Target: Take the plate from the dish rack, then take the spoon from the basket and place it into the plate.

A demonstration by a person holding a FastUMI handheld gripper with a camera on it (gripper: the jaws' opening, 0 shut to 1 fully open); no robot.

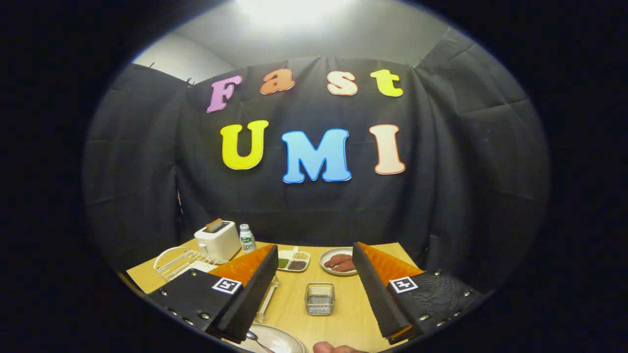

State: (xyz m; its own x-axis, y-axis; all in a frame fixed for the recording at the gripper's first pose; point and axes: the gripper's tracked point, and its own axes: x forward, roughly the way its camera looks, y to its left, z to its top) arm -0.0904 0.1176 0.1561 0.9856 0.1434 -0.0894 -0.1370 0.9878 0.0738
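Observation:
My gripper (314,267) is open, its two black and orange fingers spread wide above the wooden table (343,314) with nothing between them. Low beneath the left finger (250,289) lies a white plate (279,339), and a metal spoon (255,339) rests in it, bowl end toward the left finger. A small wire mesh basket (319,298) stands on the table between the fingers, a little ahead of the plate. The white wire dish rack (184,262) sits to the left, beyond the left finger.
A white toaster (217,239) with a slice in it and a small bottle (247,239) stand at the back left. A divided tray of grains (293,261) and a plate of reddish food (338,262) lie behind the basket. A fingertip (336,348) shows near the plate.

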